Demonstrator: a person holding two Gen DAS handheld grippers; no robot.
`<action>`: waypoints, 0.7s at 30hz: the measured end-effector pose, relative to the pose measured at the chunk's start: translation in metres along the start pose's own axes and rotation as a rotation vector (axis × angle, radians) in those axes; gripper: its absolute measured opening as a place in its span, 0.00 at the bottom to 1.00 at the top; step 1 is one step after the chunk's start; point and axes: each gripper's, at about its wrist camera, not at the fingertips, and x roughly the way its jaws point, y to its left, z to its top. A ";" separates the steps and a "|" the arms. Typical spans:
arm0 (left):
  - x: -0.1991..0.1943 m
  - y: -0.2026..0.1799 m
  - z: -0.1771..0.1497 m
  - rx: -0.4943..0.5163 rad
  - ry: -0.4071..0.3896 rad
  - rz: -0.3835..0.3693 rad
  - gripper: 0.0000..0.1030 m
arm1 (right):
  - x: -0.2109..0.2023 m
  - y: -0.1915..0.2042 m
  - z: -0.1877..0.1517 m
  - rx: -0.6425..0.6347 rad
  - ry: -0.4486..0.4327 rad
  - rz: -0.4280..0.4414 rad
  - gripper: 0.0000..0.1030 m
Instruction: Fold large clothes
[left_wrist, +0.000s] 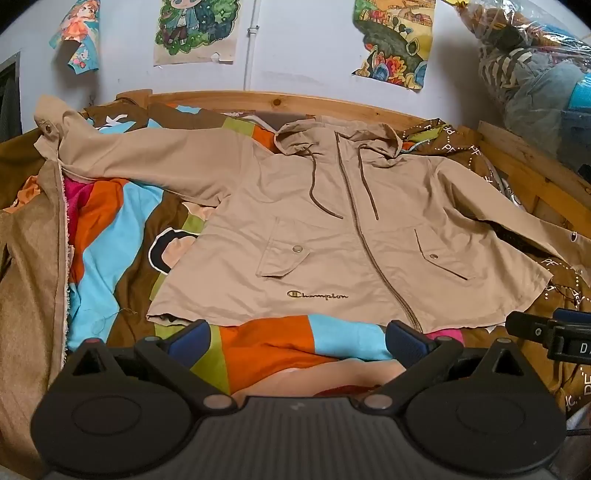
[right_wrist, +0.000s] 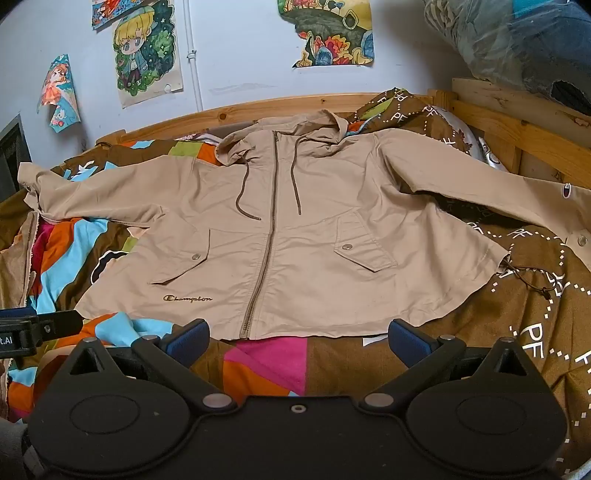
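Observation:
A beige hooded zip jacket (left_wrist: 332, 240) (right_wrist: 295, 236) lies spread face up on the bed, hood towards the wall and both sleeves stretched out sideways. Its front is zipped and its hem faces me. My left gripper (left_wrist: 299, 341) is open just short of the hem, left of the zip's lower end, with nothing between its blue-padded fingers. My right gripper (right_wrist: 297, 339) is also open in front of the hem, to the right of the zip, holding nothing. Each gripper shows at the edge of the other's view.
A colourful patterned bedspread (left_wrist: 122, 236) (right_wrist: 517, 332) covers the bed. A tan garment (left_wrist: 29, 280) lies heaped at the left. The wooden bed frame (left_wrist: 277, 101) (right_wrist: 495, 107) runs along the wall and right side. Plastic-wrapped bundles (left_wrist: 535, 74) are stacked at upper right.

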 end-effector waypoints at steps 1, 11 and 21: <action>0.000 0.000 0.000 0.000 0.001 0.001 0.99 | 0.000 0.000 0.000 0.000 0.000 0.000 0.99; 0.000 -0.002 0.000 0.005 0.006 -0.005 0.99 | 0.000 0.000 0.000 0.000 0.001 -0.001 0.99; 0.000 -0.003 0.000 0.005 0.008 -0.005 0.99 | 0.000 0.000 0.000 0.000 0.001 0.000 0.99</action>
